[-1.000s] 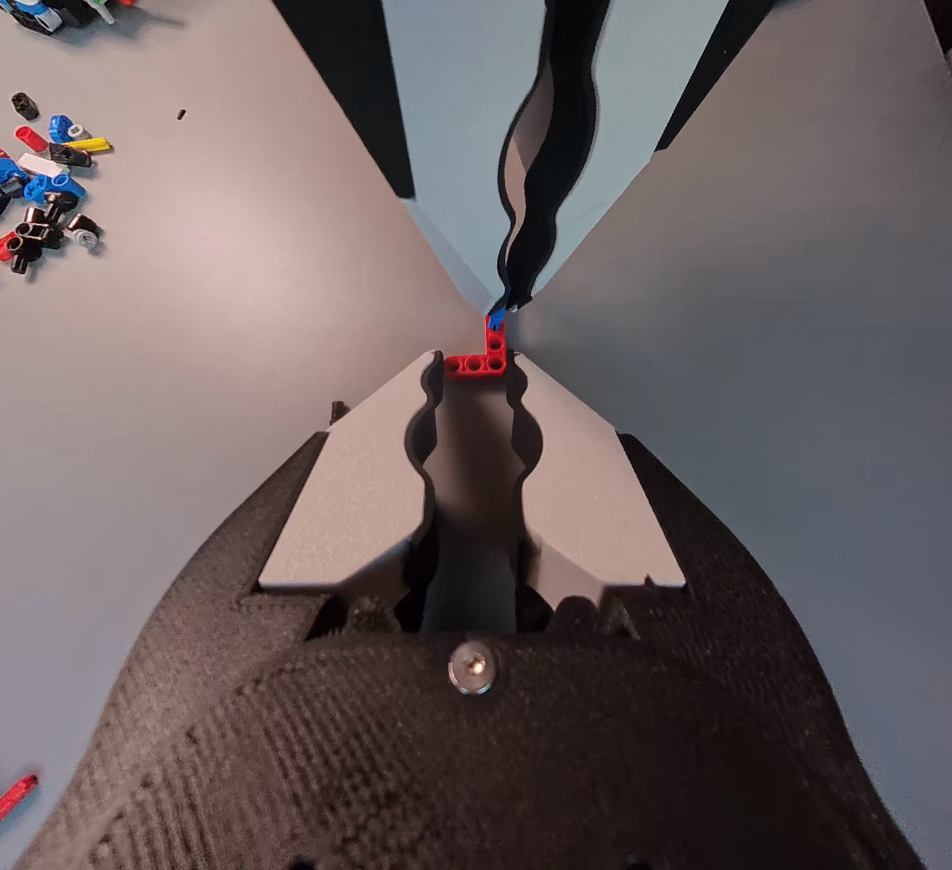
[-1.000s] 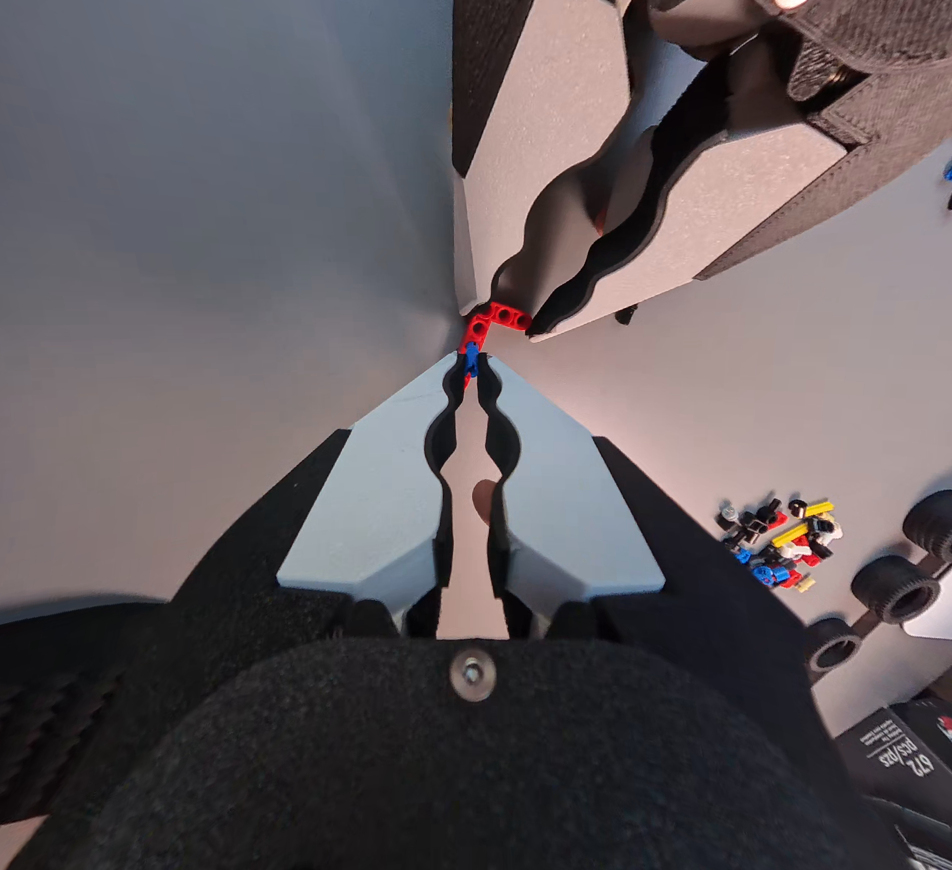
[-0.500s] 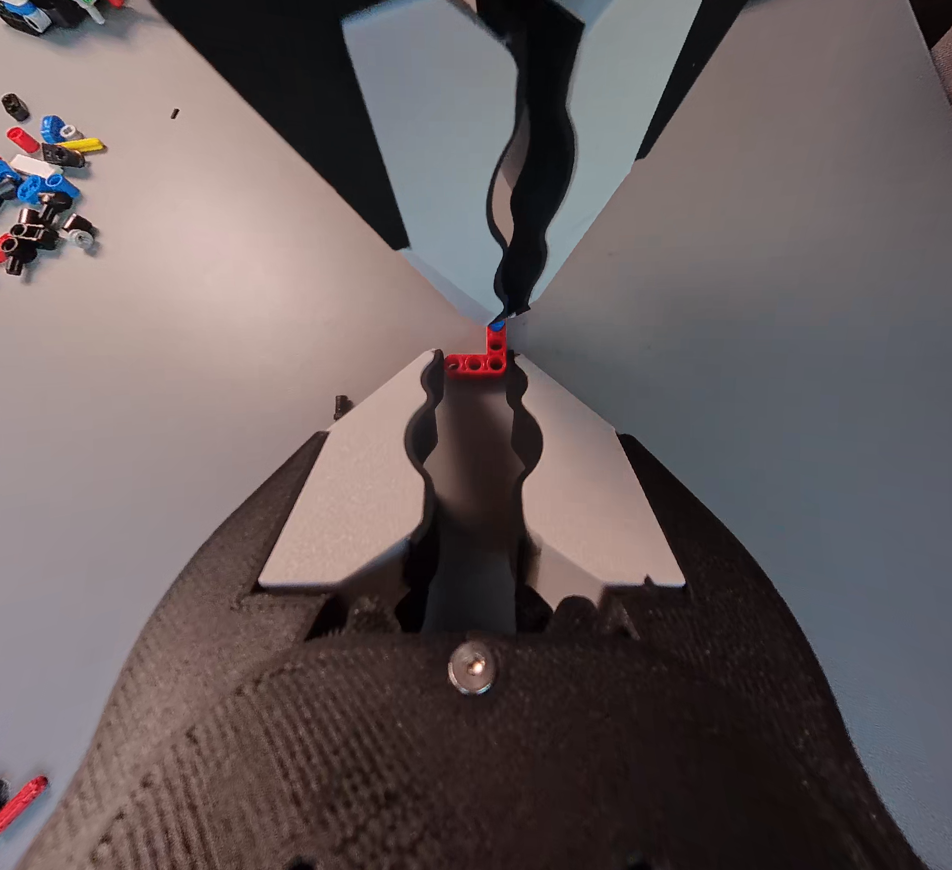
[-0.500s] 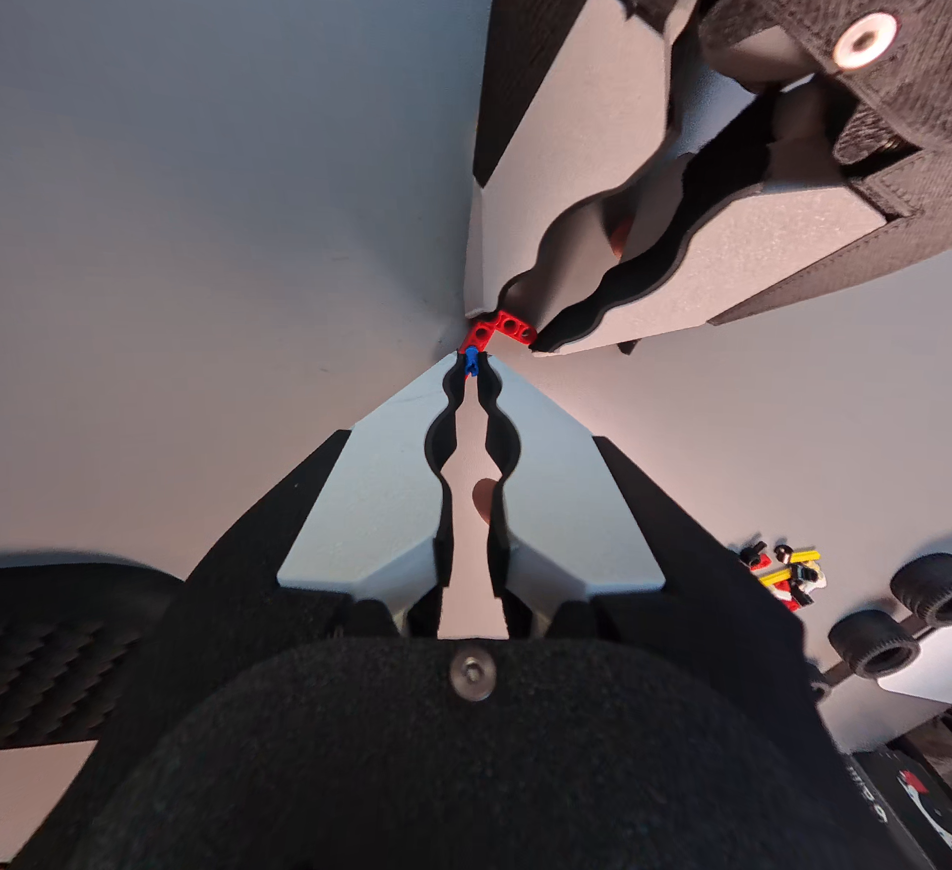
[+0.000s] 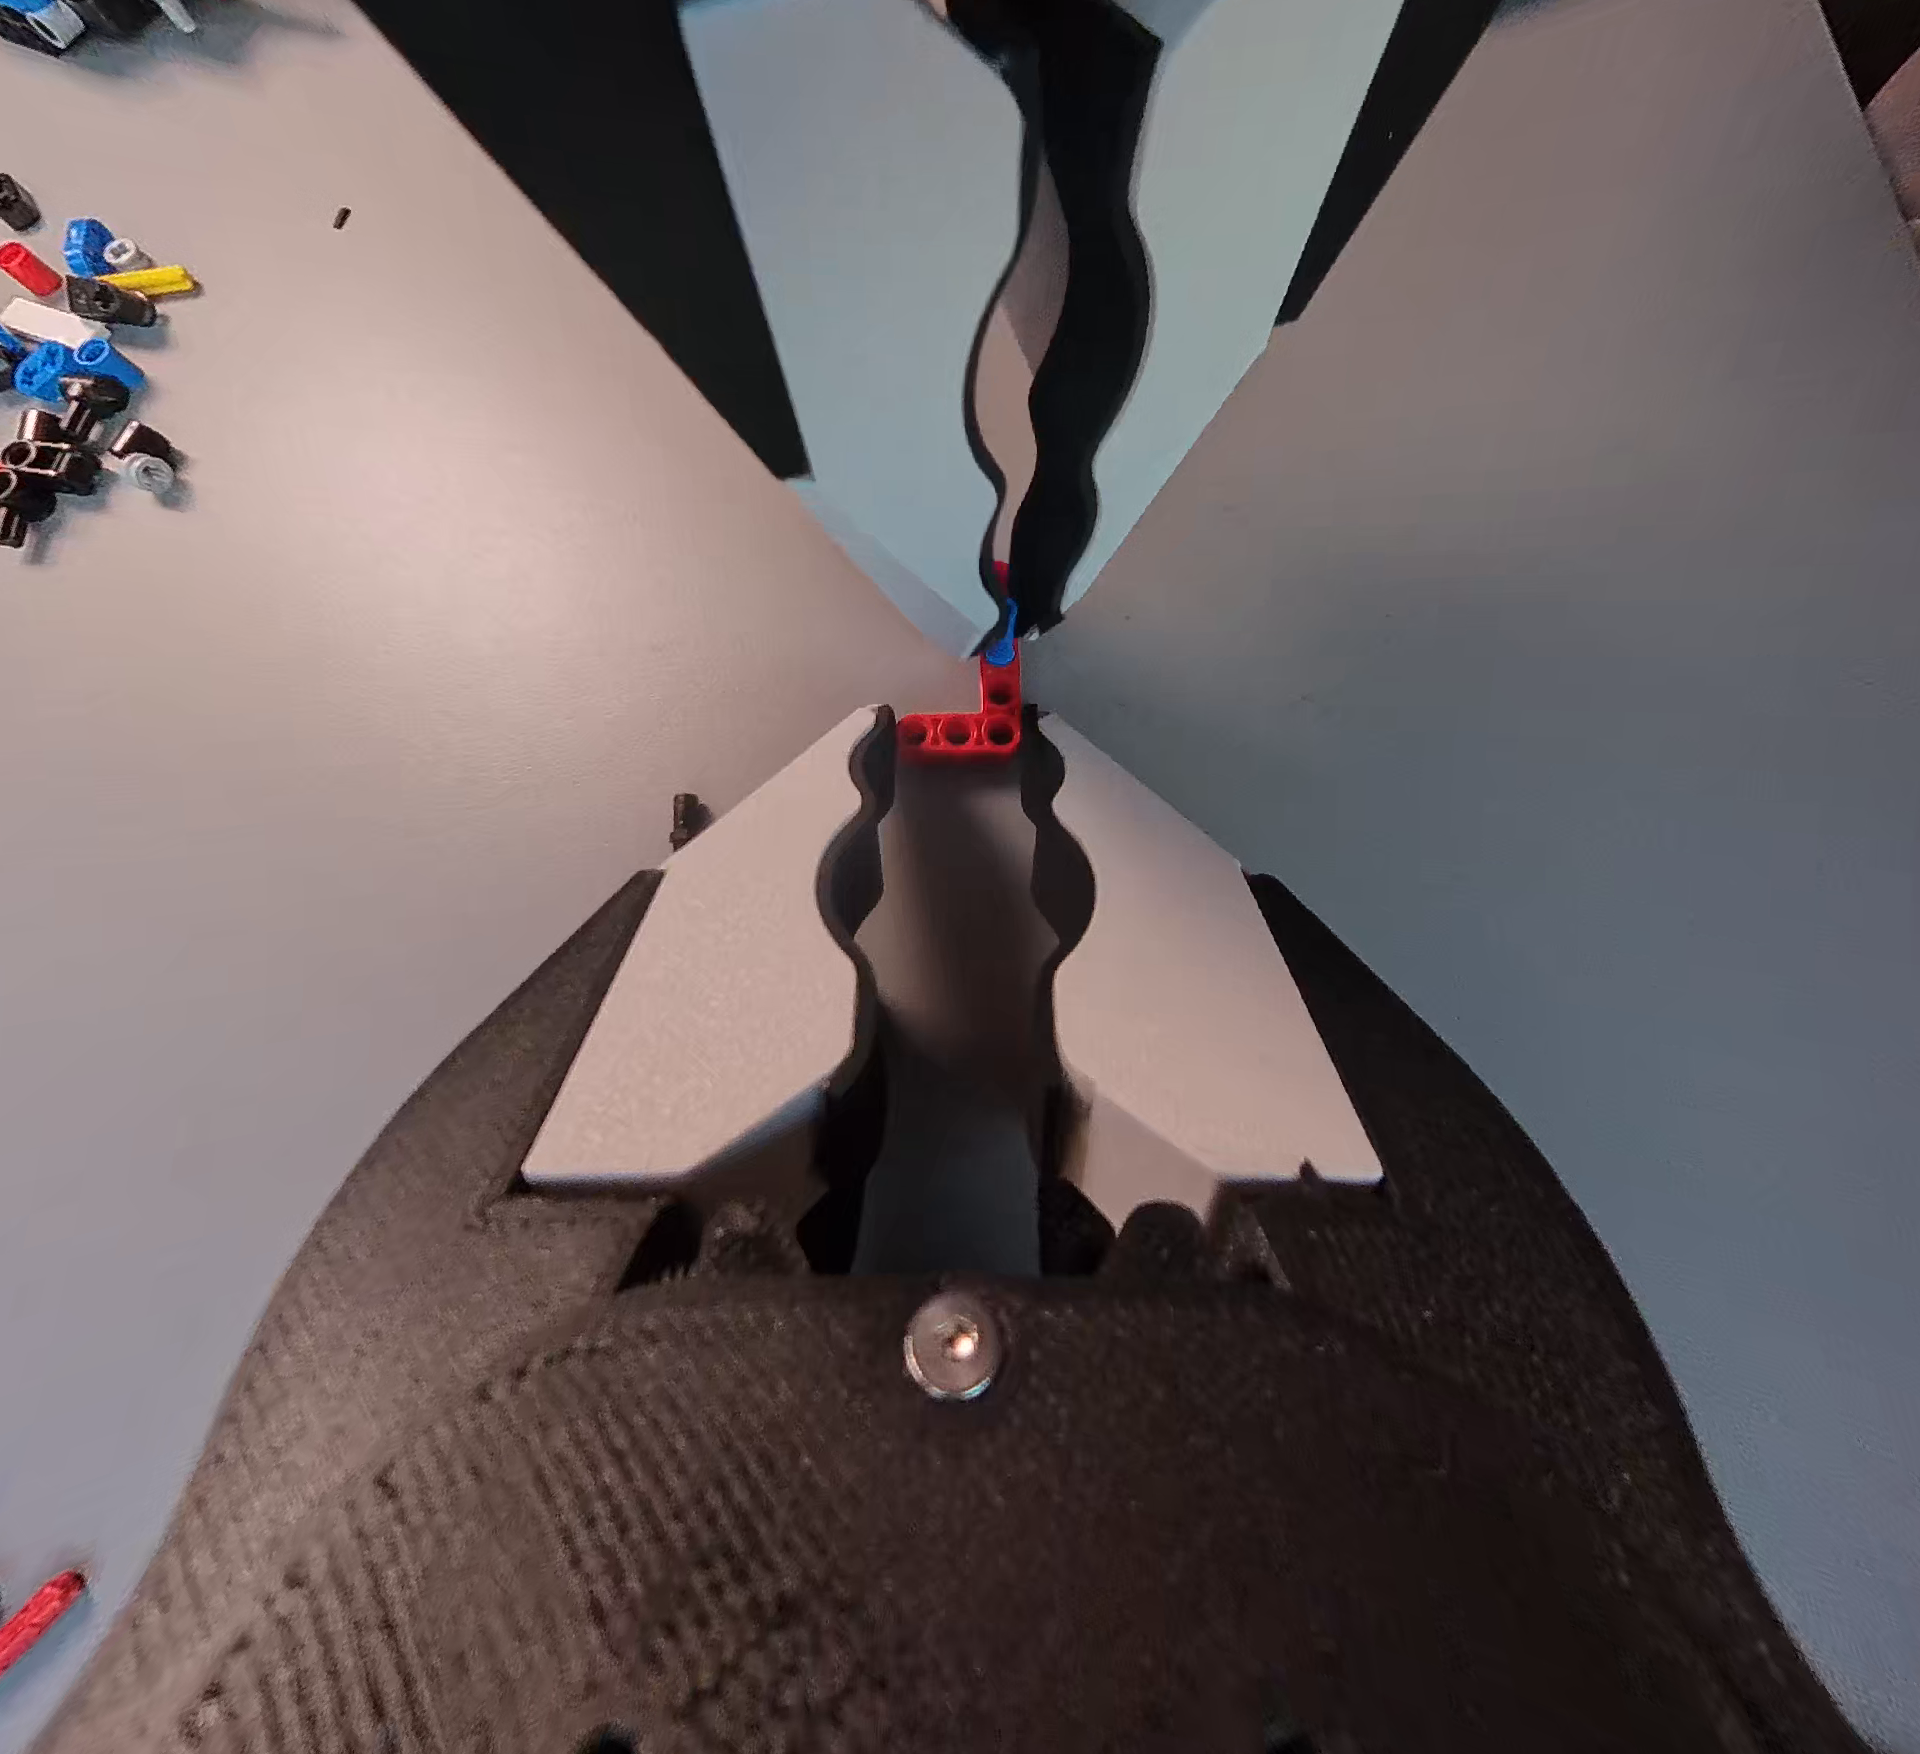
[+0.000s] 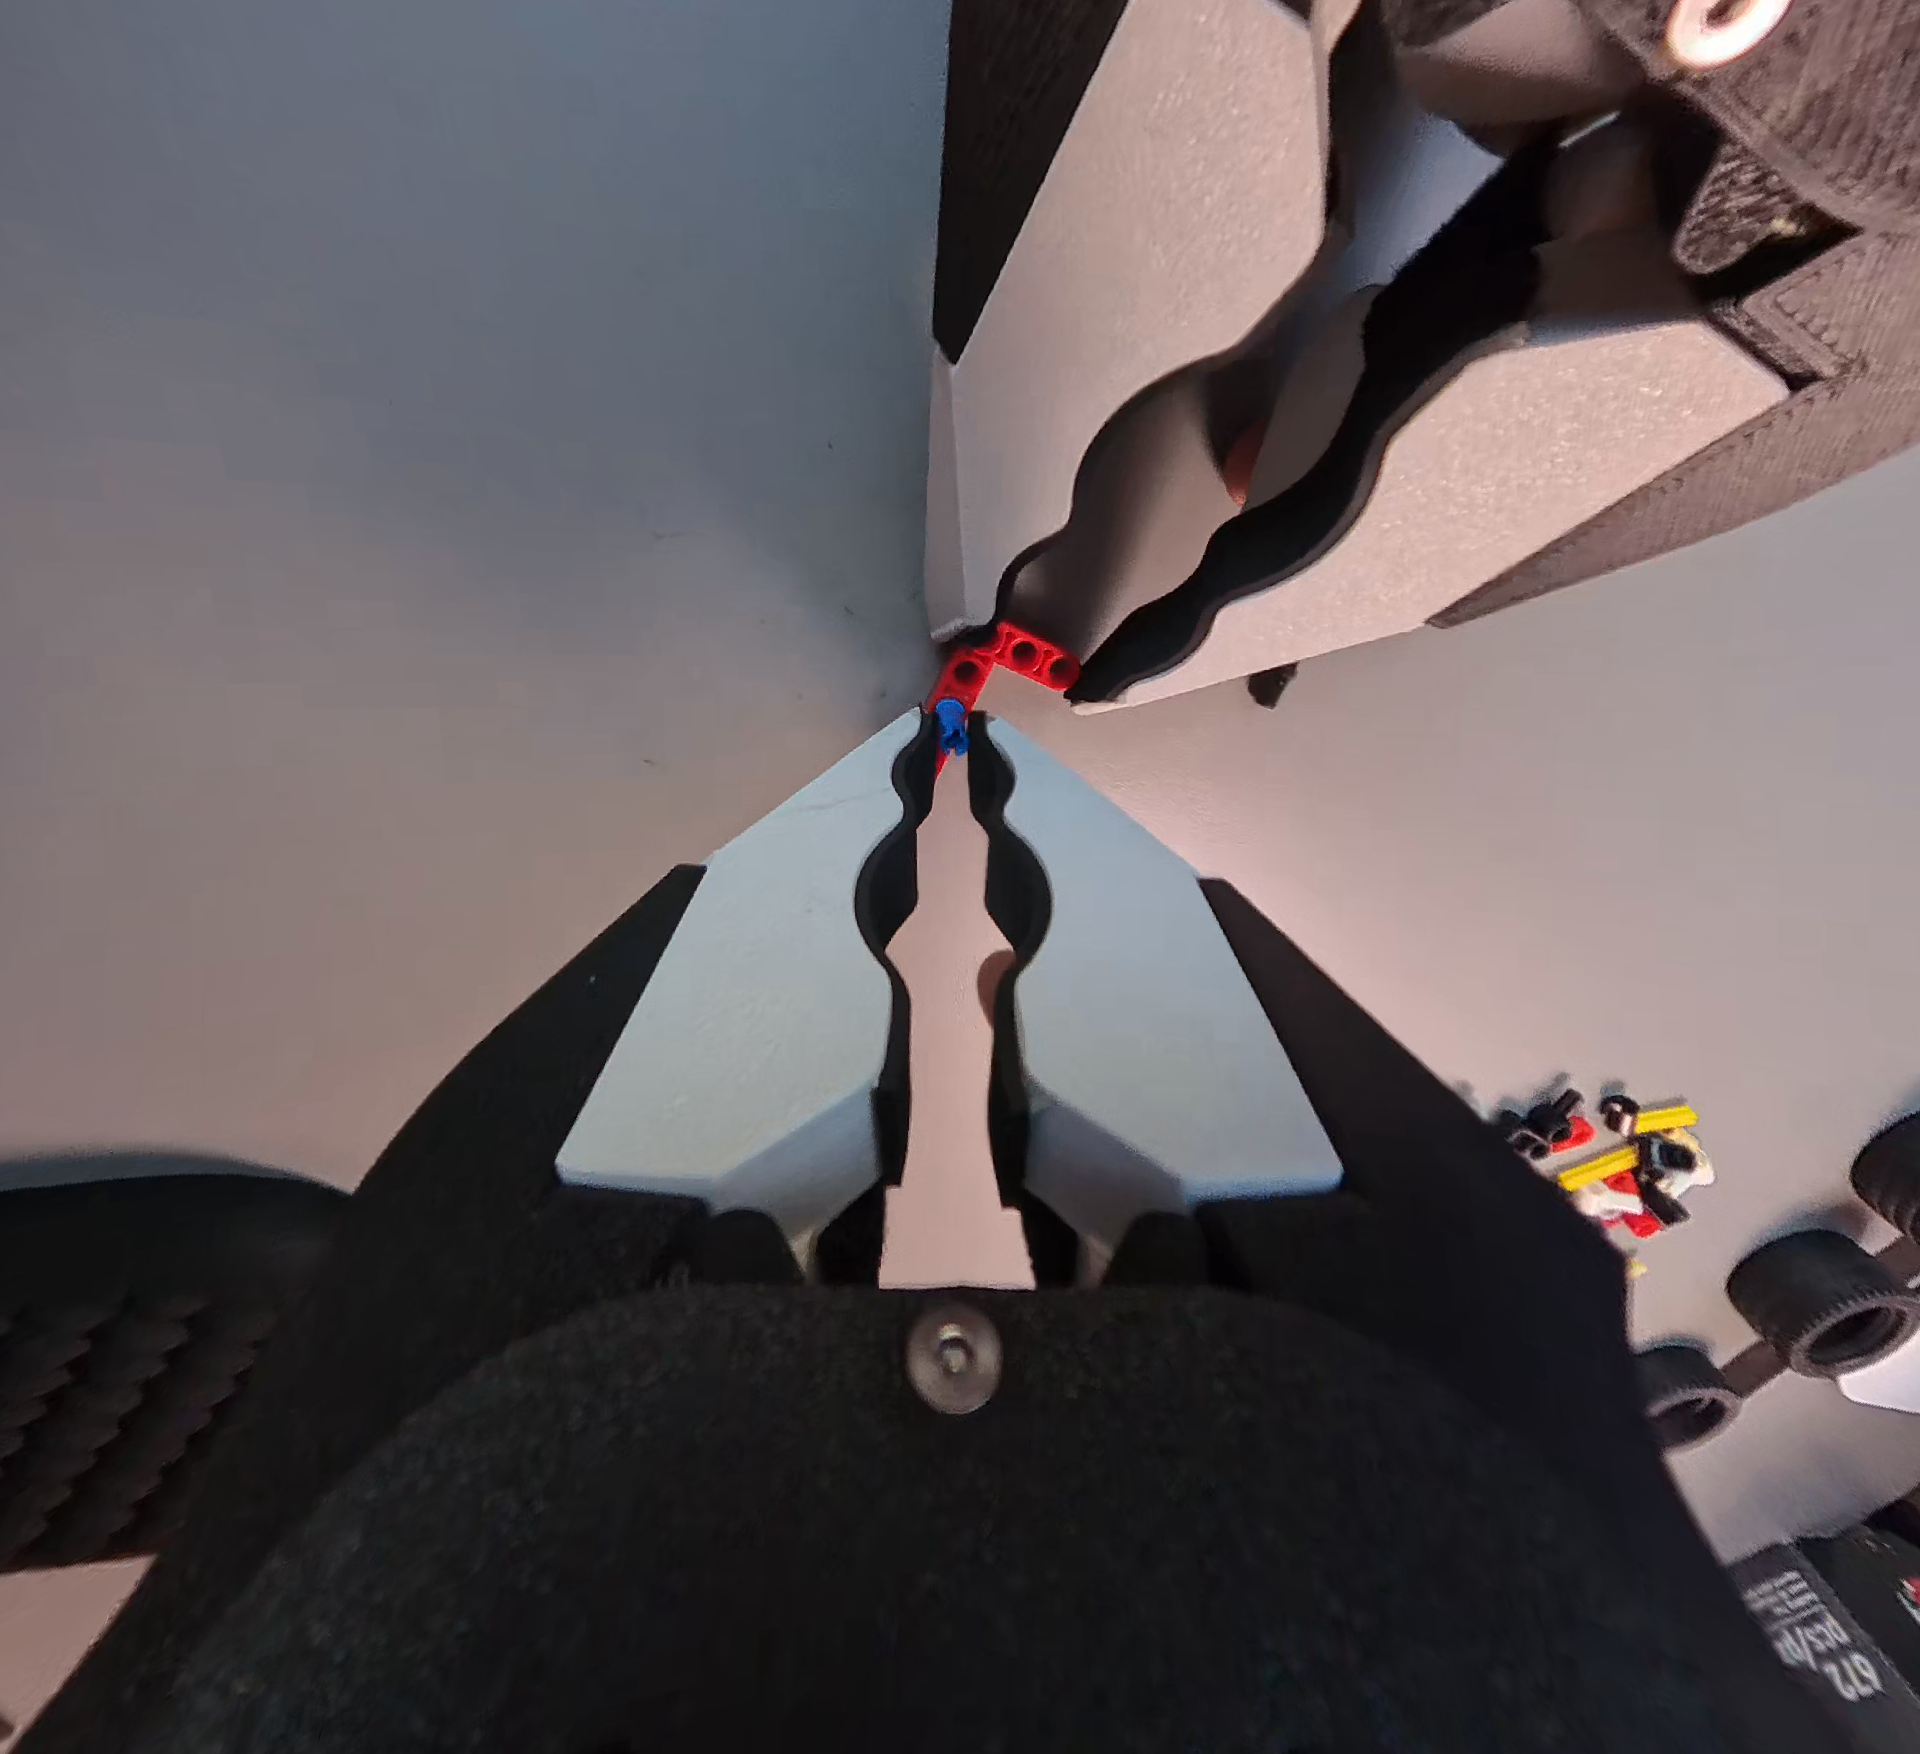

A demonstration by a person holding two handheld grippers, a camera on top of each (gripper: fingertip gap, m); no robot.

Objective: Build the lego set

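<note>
Since a second ago our right gripper (image 6: 945,730) has tilted slightly, staying pinched on the small blue plastic pin (image 5: 1000,648) at the upper end of the red L-shaped holed plastic beam (image 5: 971,719). Our left gripper (image 5: 961,740) clamps that beam's lower leg above the grey table (image 5: 468,665). Loose coloured pieces (image 5: 78,364) lie well left of the beam.

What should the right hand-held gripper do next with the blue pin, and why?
Probably push the blue pin a little further into the end hole of the red L-shaped beam. The right hand-held gripper pinches the pin at that hole, part of it shows outside, and the left hand-held gripper clamps the beam's other arm.
</note>
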